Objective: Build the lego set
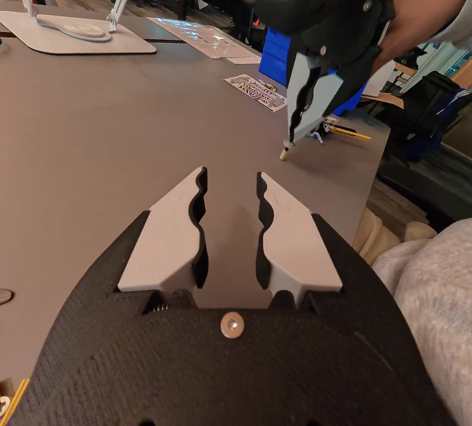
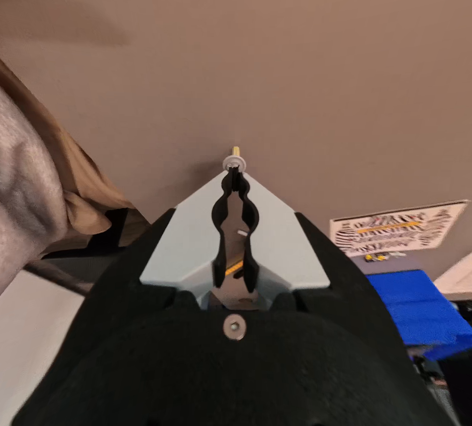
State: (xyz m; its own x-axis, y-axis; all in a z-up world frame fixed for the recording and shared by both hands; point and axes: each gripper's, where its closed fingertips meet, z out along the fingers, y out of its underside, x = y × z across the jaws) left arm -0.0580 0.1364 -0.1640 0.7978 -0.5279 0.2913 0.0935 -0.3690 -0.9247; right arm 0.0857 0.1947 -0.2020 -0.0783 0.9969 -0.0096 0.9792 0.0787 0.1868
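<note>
My right gripper (image 2: 234, 174) is shut on a small lego piece (image 2: 235, 162): a black axle with a grey round bush and a tan end. It also shows in the left wrist view (image 1: 291, 136), pointing down, with the lego piece (image 1: 285, 151) touching or just above the grey table (image 1: 127, 132). My left gripper (image 1: 232, 171) is open and empty, low over the table, to the left of and nearer than the right one. A partly built lego model (image 1: 324, 127) with a yellow beam (image 1: 350, 134) lies behind the right gripper.
A striped sticker sheet (image 1: 258, 93) (image 2: 398, 227) lies on the table with several small parts (image 2: 374, 257) beside it. A blue bin (image 1: 275, 56) (image 2: 413, 309) stands past the table edge. A white stand base (image 1: 76, 33) and a paper sheet (image 1: 204, 35) are at the back.
</note>
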